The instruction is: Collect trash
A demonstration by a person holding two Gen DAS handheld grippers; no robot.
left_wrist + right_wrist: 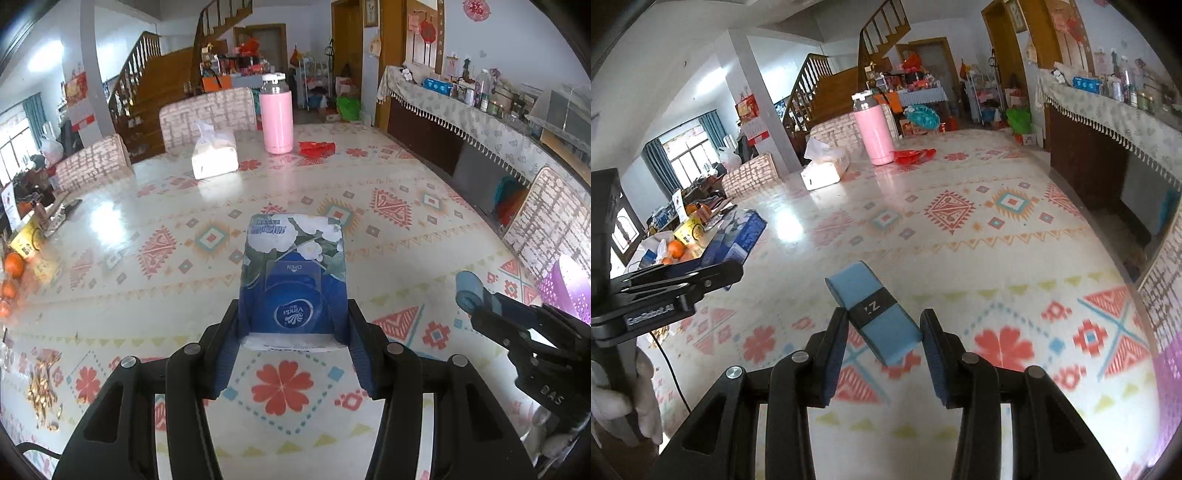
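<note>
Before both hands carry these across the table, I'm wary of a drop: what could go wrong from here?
1. The blue roll sits skewed in the right tool, pinched near one end; it may twist free.
2. The left tool holds only the near end of the Vinda tissue pack; the soft pack may sag or slip.
3. The two tools are close together and could collide.

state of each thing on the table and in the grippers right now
left gripper: shut on blue floral tissue pack, lifted
right gripper: shut on light blue roll with black band, tilted
pink cylindrical bottle: upright, capped
white plastic tissue pack: lying flat, tissue sticking out
red crumpled wrapper: lying beside bottle
</note>
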